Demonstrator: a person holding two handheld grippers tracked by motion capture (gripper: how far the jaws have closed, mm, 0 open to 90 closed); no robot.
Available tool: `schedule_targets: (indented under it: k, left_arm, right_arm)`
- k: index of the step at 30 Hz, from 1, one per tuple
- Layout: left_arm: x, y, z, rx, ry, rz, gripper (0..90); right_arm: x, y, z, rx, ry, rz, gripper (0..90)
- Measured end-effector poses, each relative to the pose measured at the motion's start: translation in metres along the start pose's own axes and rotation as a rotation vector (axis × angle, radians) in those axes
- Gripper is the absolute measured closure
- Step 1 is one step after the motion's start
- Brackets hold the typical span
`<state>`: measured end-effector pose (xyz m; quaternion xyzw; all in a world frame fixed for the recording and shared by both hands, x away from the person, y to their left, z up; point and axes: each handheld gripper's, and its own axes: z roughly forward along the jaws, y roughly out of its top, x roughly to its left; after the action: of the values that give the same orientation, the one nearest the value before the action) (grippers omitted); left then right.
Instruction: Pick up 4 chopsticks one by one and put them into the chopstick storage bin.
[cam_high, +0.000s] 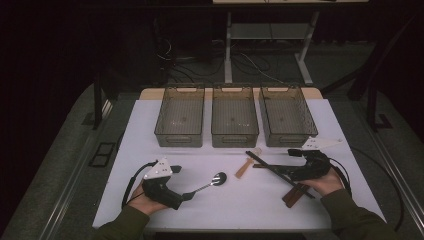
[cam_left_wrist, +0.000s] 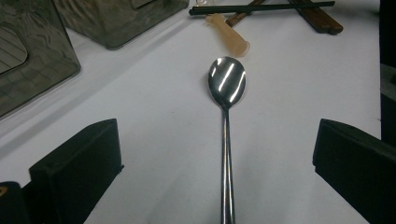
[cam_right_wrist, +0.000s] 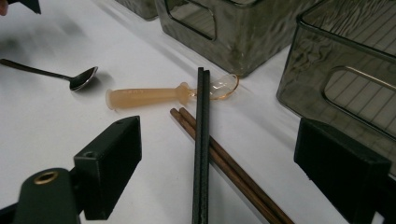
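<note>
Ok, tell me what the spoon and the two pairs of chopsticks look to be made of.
Shiny silver spoon: likely polished steel, with mirror-like glints in the bowl. Black square-edged chopsticks: matte, perhaps plastic or lacquered wood; hard to tell. Brown chopsticks: seemingly wood, with a dull reddish-brown surface.

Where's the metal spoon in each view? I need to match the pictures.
High view: spoon lower centre, handle toward the left claw.
Left gripper view: spoon centre, running up between the jaws.
Right gripper view: spoon far left.
Shared landmark: the amber plastic spoon.
</note>
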<state>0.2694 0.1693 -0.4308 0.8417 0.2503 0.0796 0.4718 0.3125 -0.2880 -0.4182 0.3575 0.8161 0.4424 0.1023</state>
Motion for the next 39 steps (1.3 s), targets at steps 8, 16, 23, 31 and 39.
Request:
schedule_targets:
  k: [8,16,23,31,39]
  left_arm:
    - [0.000,0.000,0.001,0.012,0.000,0.002,0.2]
    - [0.000,0.000,0.001,0.013,-0.001,0.002,0.4]
    - [0.000,0.000,0.001,0.012,-0.003,0.002,0.6]
    - [0.000,0.000,0.001,0.016,-0.002,0.004,0.9]
    - [-0.001,0.000,0.001,0.026,0.001,0.013,1.1]
  right_arm:
    - [-0.001,-0.002,-0.003,0.038,0.011,0.031,25.9]
    - [0.000,-0.005,-0.002,0.070,0.019,0.019,37.0]
    - [0.000,-0.007,-0.002,0.099,0.014,0.014,50.9]
    - [-0.002,-0.010,-0.001,0.134,0.010,0.001,66.9]
    - [-0.003,-0.012,0.000,0.178,0.028,-0.004,79.2]
